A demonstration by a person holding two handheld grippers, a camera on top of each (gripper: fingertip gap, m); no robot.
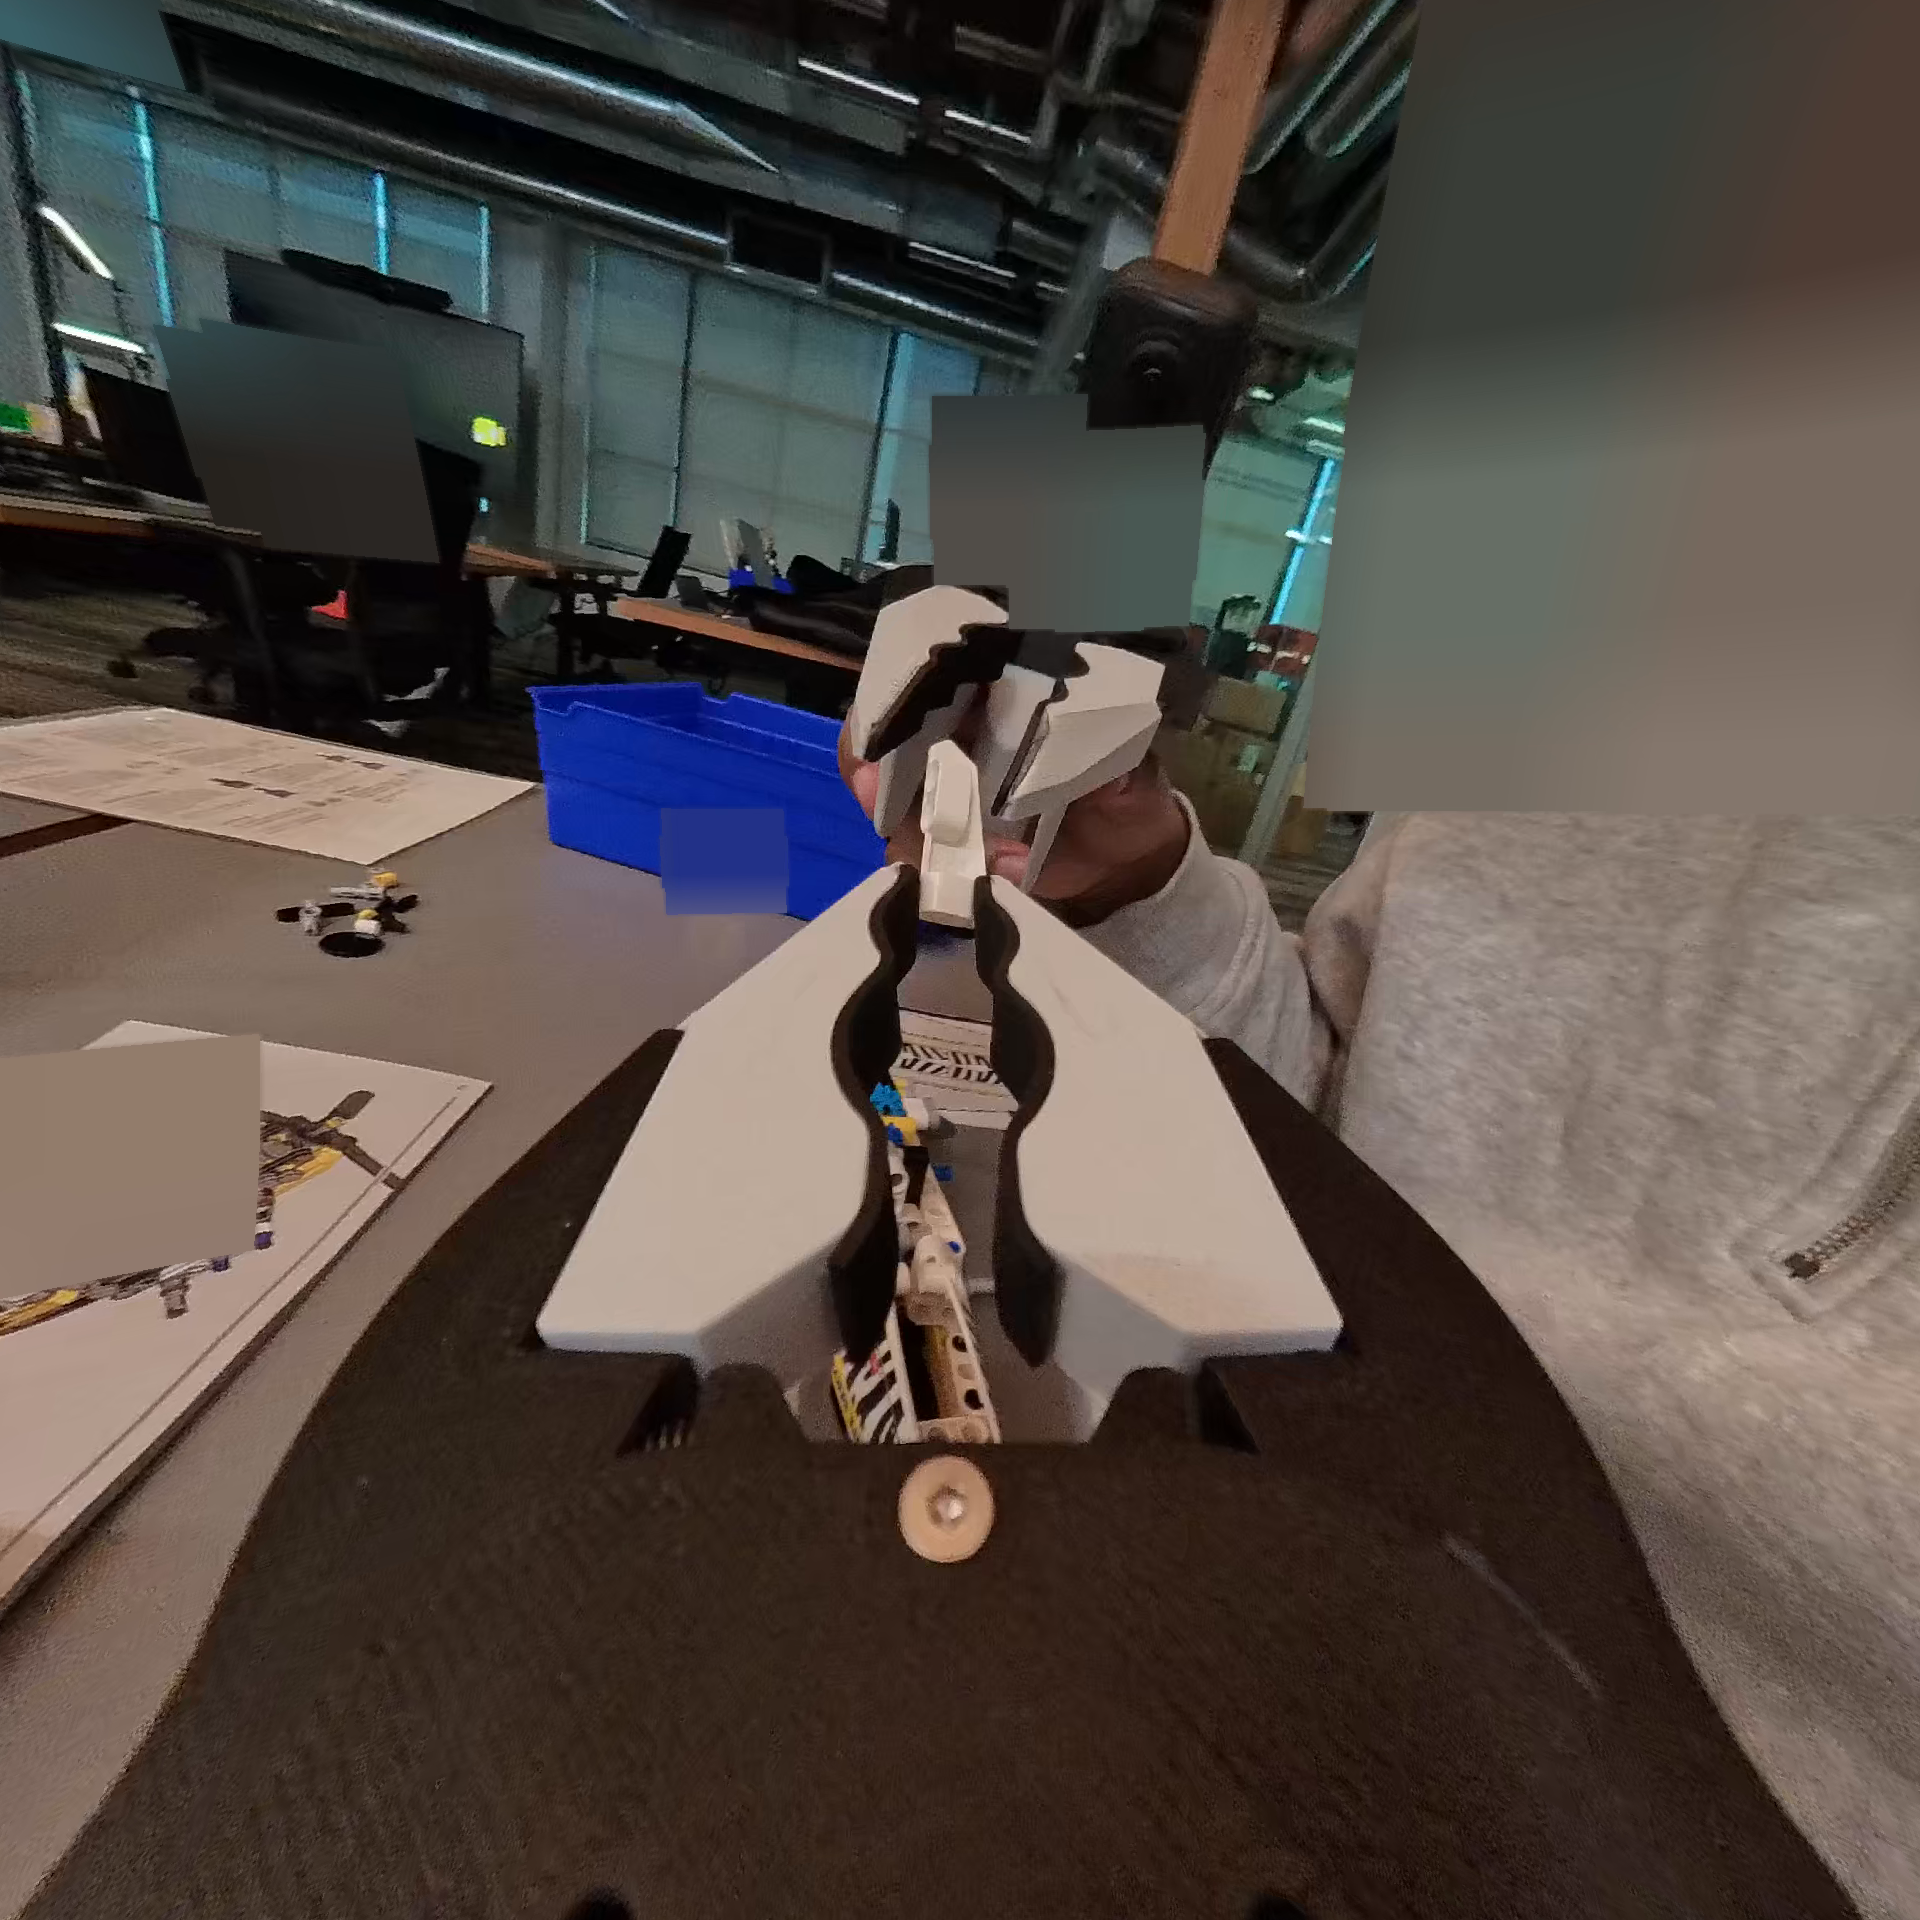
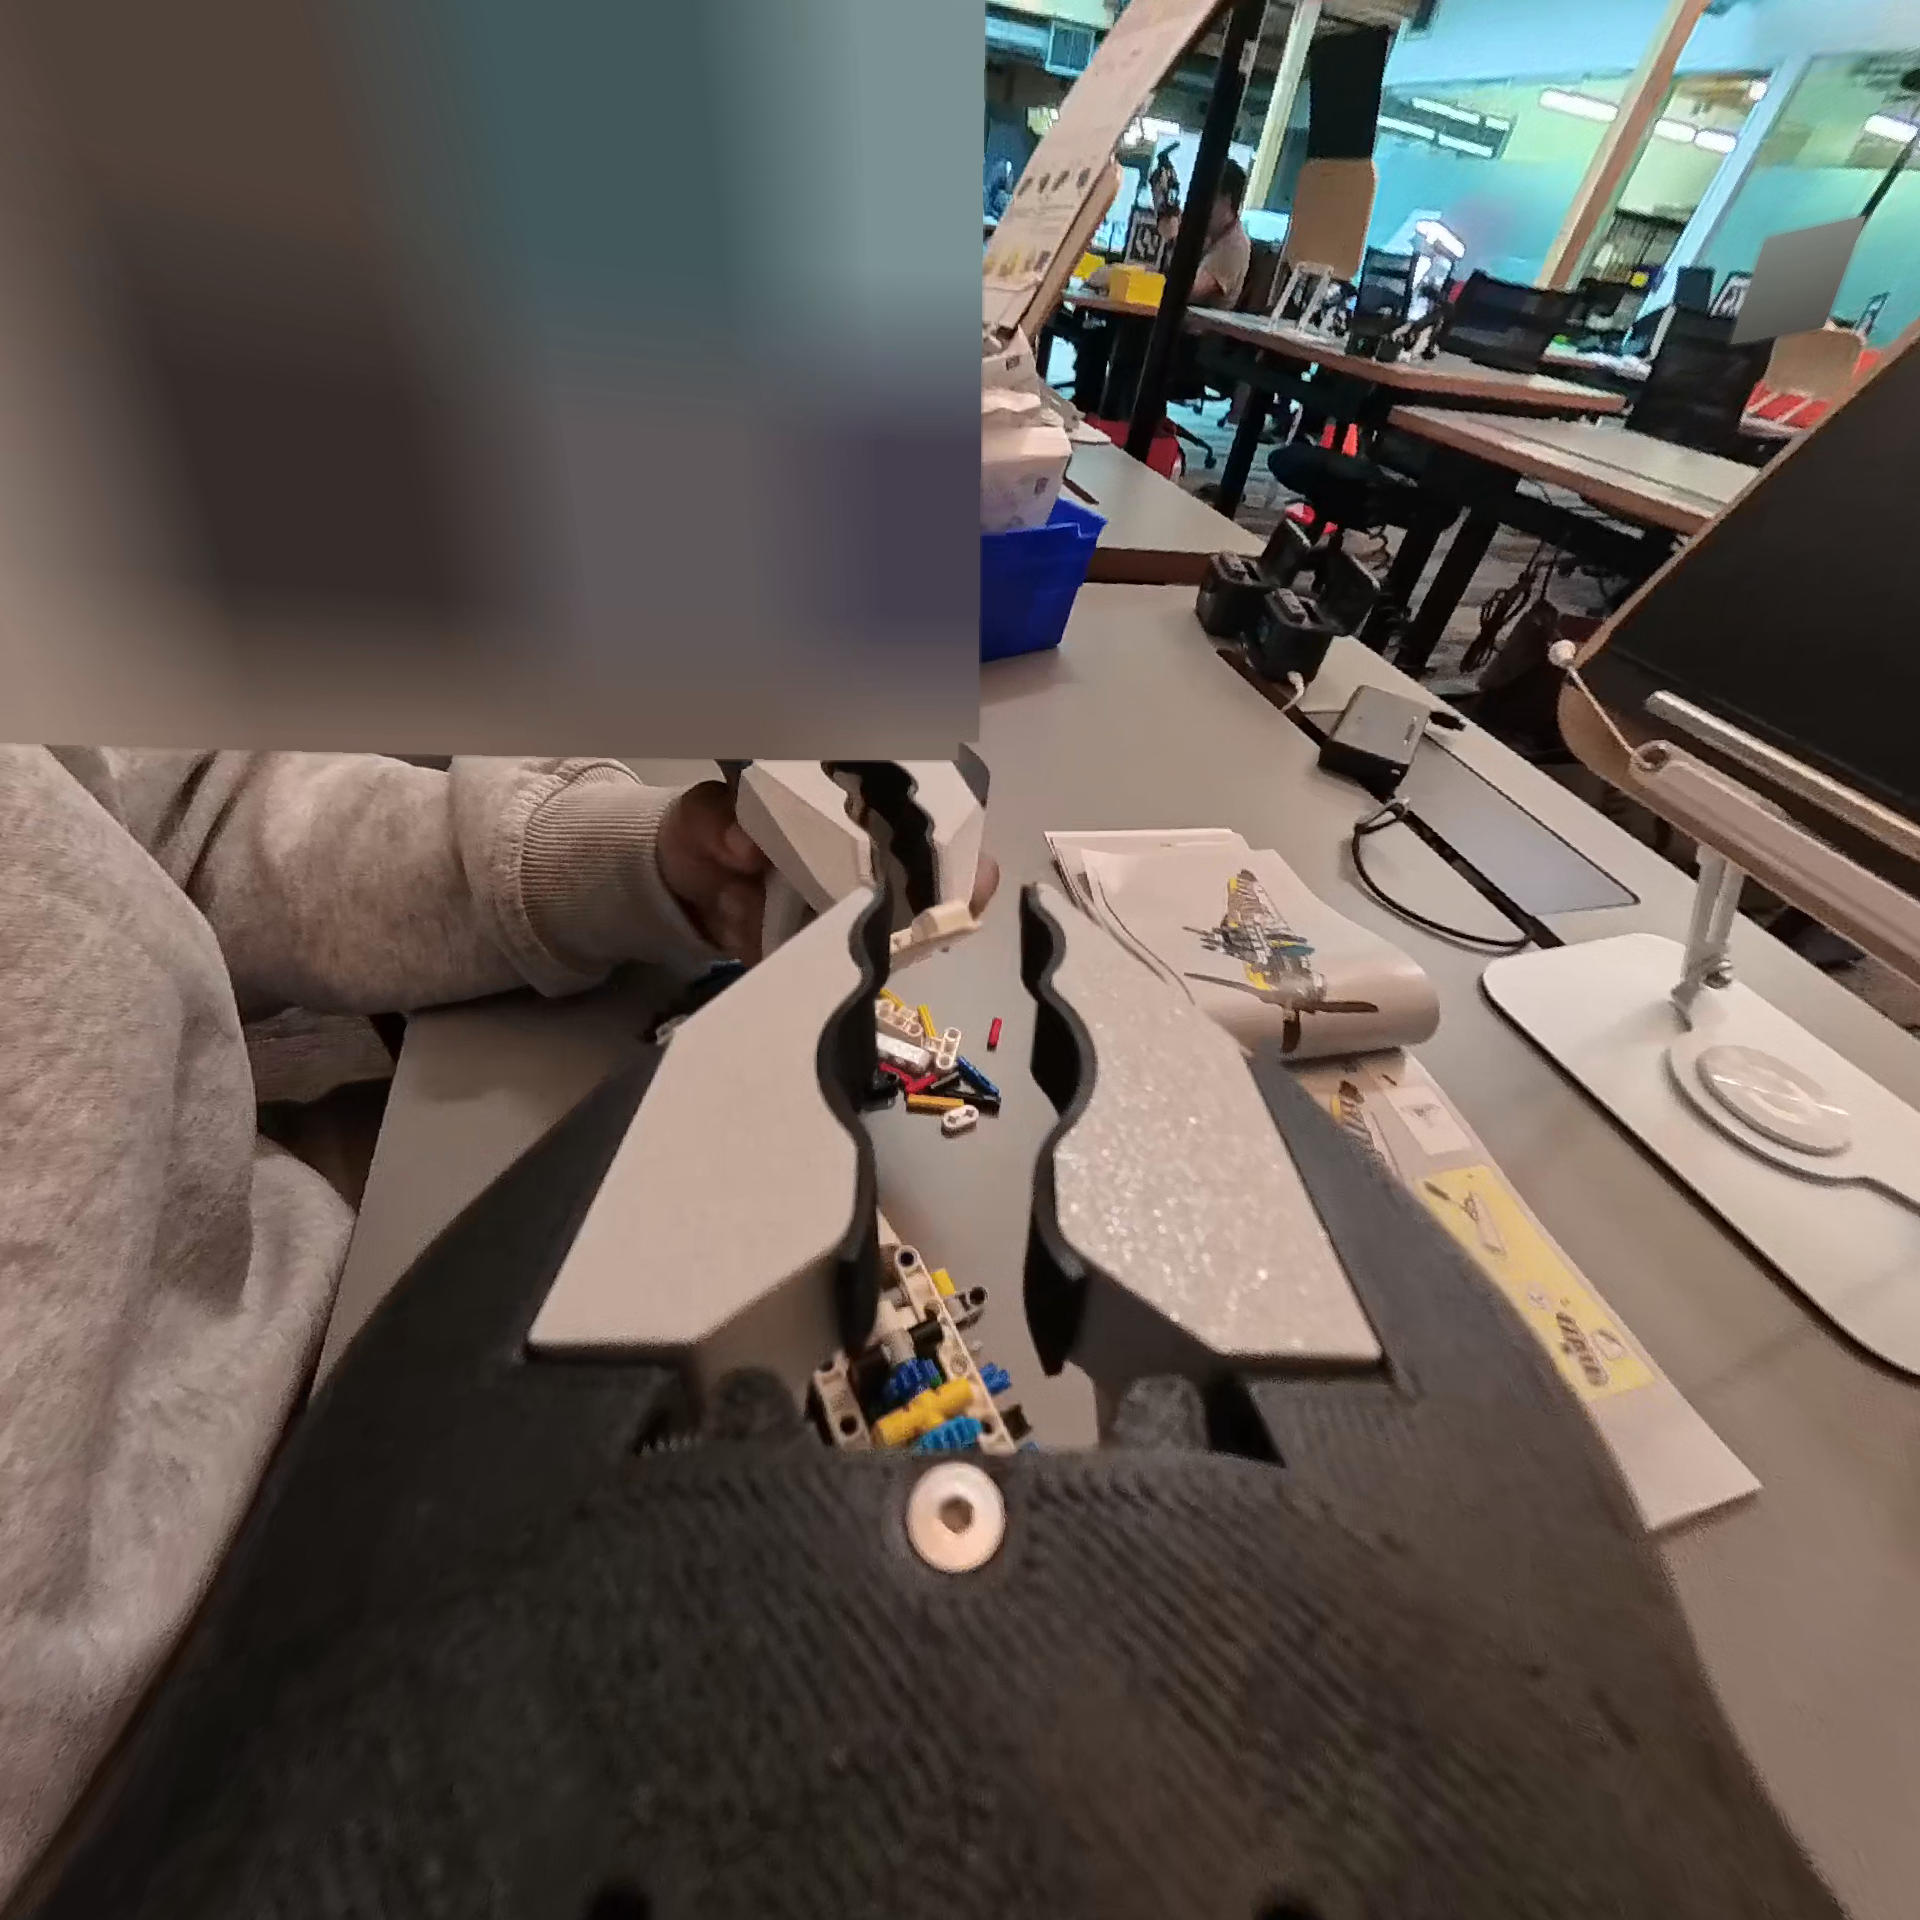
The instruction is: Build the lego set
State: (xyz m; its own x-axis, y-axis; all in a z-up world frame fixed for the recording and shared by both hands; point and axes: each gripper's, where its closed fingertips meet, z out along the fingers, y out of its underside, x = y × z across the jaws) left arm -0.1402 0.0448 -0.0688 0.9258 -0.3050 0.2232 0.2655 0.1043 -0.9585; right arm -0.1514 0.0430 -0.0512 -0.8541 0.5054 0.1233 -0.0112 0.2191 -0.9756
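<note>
My left gripper (image 1: 940, 899) is shut on a white lego piece (image 1: 948, 831) that stands up out of its fingertips. My right gripper (image 2: 951, 906) is open and empty, with a wide gap between its fingers. It faces the left gripper (image 2: 909, 883), and the white piece (image 2: 940, 923) sits just off its left fingertip. In the left wrist view the right gripper (image 1: 997, 717) hovers right above the white piece. A partly built white, yellow, blue and black lego assembly (image 1: 920, 1330) lies on the grey table under both grippers and also shows in the right wrist view (image 2: 925, 1371).
A pile of loose lego pieces (image 2: 935, 1070) lies ahead of the right gripper; a smaller cluster (image 1: 353, 909) is at the left. Instruction booklets (image 1: 332, 1132) (image 2: 1278, 966), a blue bin (image 1: 675, 769), a monitor stand (image 2: 1714, 1070) and a cable (image 2: 1434, 904) surround the work area. The grippers are tip to tip, or close to it.
</note>
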